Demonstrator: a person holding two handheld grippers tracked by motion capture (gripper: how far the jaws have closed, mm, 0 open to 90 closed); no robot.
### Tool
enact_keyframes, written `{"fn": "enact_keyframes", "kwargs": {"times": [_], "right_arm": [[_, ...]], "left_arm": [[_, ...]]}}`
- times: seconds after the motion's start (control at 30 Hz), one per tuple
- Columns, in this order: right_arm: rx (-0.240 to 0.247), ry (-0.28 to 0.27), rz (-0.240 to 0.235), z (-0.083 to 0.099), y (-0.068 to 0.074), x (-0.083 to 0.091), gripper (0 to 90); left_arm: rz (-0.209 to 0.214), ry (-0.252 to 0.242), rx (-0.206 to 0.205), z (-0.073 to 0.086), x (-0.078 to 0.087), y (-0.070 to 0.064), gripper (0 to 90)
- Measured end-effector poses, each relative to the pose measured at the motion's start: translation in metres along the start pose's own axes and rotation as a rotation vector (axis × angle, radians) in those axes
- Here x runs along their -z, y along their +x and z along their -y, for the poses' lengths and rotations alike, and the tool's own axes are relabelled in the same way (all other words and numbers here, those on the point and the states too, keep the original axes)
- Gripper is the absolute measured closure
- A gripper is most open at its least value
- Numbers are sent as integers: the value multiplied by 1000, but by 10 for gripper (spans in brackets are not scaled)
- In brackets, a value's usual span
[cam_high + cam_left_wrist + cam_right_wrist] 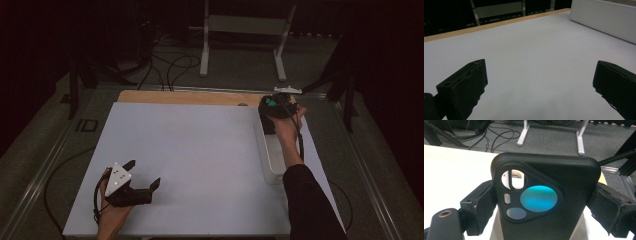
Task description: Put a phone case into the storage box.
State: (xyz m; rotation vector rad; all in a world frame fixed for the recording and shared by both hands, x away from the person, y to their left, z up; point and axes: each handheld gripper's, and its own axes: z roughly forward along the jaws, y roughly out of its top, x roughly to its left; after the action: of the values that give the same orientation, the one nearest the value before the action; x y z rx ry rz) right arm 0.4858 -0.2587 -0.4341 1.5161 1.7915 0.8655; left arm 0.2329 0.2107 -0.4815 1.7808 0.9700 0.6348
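A white stand and, it seems, loose cables behind the table.

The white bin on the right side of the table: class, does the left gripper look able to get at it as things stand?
Probably yes. The left gripper is open and holds nothing, and bare table lies between it and the white bin.

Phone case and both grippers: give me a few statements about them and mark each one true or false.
1. The right gripper clamps the black phone case between its fingers. True.
2. The left gripper is shut on a cloth. False: its fingers stand wide apart with nothing between them.
3. The phone case lies flat in the middle of the white mat. False: it is held up over the white tray.
4. The left gripper sits low over the white mat. True.
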Motion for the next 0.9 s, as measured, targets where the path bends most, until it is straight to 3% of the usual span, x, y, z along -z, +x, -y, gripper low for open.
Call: {"fn": "enact_keyframes", "kwargs": {"times": [0.13, 0.17, 0.27, 0.57, 0.67, 0.9], "right_arm": [[-3, 6, -8, 0, -2, -1, 89], [-20, 3, -30, 0, -3, -1, 86], [-1, -7, -45, -1, -2, 0, 86], [-17, -30, -59, -2, -5, 12, 86], [-19, -41, -86, -3, -6, 21, 86], [17, -88, -231, 2, 8, 55, 86]], "left_arm": [[1, 1, 2, 0, 0, 0, 1], [1, 1, 2, 0, 0, 0, 1], [2, 3, 3, 0, 0, 0, 2], [1, 5, 7, 0, 1, 2, 1], [3, 8, 11, -1, 1, 2, 1], [10, 17, 19, -4, 2, 2, 1]]}}
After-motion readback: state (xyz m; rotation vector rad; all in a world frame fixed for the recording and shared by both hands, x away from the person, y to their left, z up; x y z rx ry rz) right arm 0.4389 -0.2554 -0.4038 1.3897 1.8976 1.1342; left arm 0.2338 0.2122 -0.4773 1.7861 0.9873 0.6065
